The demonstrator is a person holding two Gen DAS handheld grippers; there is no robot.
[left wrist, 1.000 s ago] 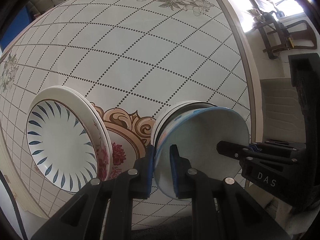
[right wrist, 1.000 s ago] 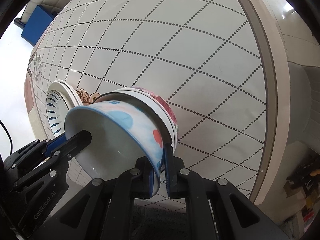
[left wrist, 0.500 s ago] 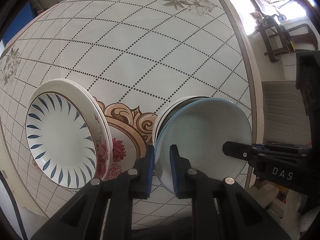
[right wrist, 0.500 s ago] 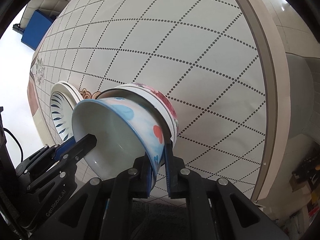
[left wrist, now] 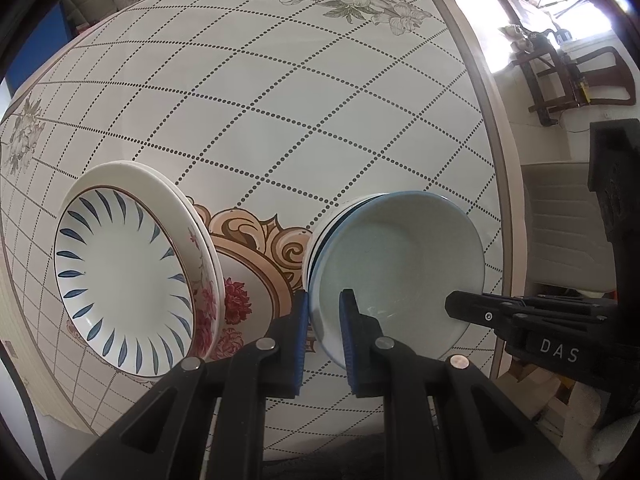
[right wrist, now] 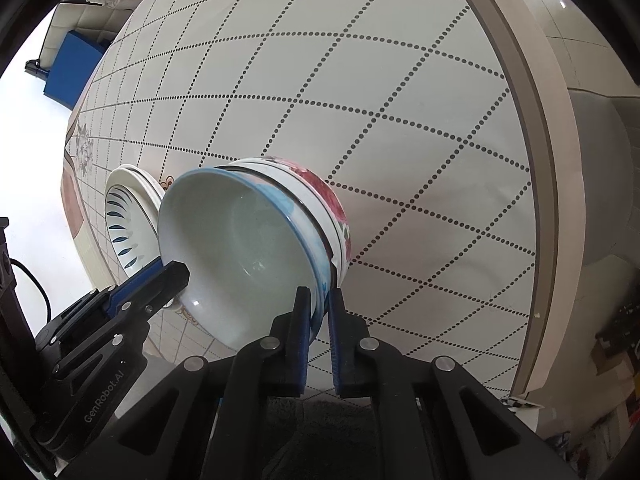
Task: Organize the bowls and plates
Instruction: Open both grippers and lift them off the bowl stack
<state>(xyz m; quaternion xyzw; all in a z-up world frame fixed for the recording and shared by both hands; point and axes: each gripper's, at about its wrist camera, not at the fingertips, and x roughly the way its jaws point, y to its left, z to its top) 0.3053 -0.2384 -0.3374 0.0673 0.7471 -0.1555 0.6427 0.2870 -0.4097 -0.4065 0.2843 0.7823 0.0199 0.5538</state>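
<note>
A blue-rimmed bowl (left wrist: 400,264) (right wrist: 240,256) sits nested in a stack of bowls; the bowl under it has red flowers (right wrist: 324,196). My left gripper (left wrist: 324,308) is shut on the blue bowl's near-left rim. My right gripper (right wrist: 318,308) is shut on its right rim; it also shows in the left wrist view (left wrist: 480,310). A stack of plates (left wrist: 124,276) (right wrist: 124,220), topped by a white plate with blue leaf strokes, lies to the left of the bowls.
The table (left wrist: 280,100) has a white cloth with a dotted diamond grid and flower prints. Its right edge (left wrist: 496,168) runs close past the bowls. A wooden chair (left wrist: 576,76) stands beyond it. A blue box (right wrist: 76,68) is at far left.
The blue-rimmed bowl has been tipped back from a tilt and lowered down into the bowl stack, both grippers still on its rim.
</note>
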